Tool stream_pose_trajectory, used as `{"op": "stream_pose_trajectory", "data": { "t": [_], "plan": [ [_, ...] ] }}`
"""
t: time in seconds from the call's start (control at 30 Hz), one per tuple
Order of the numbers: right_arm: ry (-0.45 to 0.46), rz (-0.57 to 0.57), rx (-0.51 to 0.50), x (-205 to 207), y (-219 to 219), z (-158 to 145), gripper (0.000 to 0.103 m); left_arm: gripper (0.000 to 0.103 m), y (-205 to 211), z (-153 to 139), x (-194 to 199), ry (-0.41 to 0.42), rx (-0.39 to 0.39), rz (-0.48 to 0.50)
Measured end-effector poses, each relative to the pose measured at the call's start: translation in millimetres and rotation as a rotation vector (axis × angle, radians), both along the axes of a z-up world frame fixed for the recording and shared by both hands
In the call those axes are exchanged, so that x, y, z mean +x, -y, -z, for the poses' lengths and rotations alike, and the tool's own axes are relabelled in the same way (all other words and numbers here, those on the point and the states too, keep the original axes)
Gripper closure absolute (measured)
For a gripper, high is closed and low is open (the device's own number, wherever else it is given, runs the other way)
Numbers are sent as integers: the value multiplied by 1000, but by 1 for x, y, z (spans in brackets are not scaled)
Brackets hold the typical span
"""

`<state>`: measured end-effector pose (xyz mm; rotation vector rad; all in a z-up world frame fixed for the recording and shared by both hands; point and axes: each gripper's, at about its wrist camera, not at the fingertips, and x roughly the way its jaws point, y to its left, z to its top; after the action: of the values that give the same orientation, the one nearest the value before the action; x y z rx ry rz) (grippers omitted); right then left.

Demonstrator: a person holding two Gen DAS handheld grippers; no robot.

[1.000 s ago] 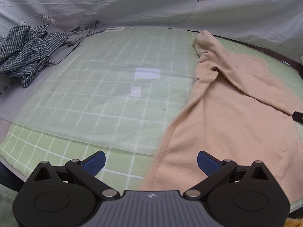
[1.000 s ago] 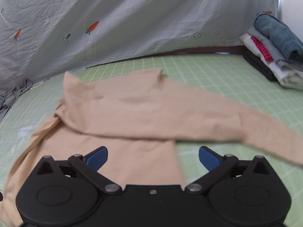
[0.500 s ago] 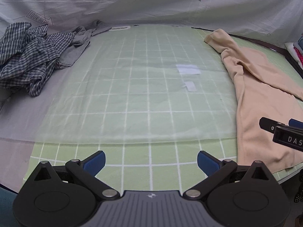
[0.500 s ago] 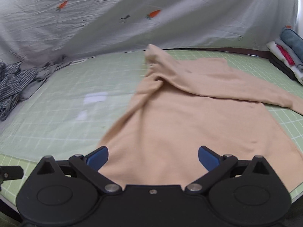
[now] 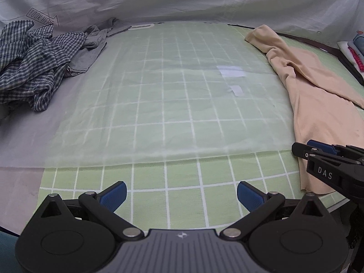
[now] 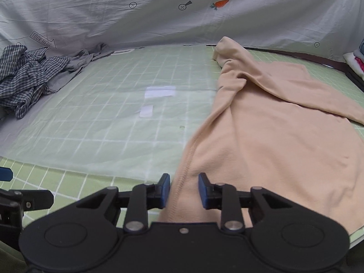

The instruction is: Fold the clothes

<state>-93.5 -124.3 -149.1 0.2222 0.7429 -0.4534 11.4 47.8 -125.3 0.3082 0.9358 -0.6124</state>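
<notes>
A peach long-sleeved top (image 6: 273, 132) lies spread on the right half of the green grid mat (image 6: 113, 122), one sleeve folded across its body. My right gripper (image 6: 183, 190) is at the top's near left hem, its blue pads (image 6: 165, 188) closed in on the fabric edge between them. In the left wrist view the top (image 5: 318, 95) lies at the right, with the right gripper (image 5: 318, 151) at its near edge. My left gripper (image 5: 181, 195) hovers open over bare mat (image 5: 173, 118), left of the top, holding nothing.
A checked shirt (image 5: 29, 63) and a grey garment (image 5: 91, 47) are heaped at the far left. Folded clothes (image 5: 355, 50) are stacked at the far right. A carrot-print sheet (image 6: 159, 13) hangs behind. Two white tape patches (image 6: 159, 92) mark the mat.
The right gripper swung left, came down to the top's near hem and closed from wide open onto the fabric. The left gripper moved left off the top to bare mat, staying open.
</notes>
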Motion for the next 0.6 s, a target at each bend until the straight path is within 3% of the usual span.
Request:
{"op": "stream_pose_trajectory", "data": {
  "t": [0.33, 0.4, 0.47, 0.53, 0.6],
  "plan": [
    [-11, -51, -26, 5, 0, 1, 69, 1, 13, -1, 1, 0, -9, 4],
    [-7, -62, -26, 3, 2, 2, 73, 1, 17, -2, -1, 2, -8, 11],
    [17, -49, 5, -2, 12, 2, 90, 1, 21, -2, -4, 6, -5, 22],
    [41, -34, 55, -8, 24, 2, 99, 1, 25, -3, -7, 9, -2, 33],
    [60, -22, 79, -14, 30, 0, 99, 1, 30, -3, -10, 11, 1, 39]
  ]
}}
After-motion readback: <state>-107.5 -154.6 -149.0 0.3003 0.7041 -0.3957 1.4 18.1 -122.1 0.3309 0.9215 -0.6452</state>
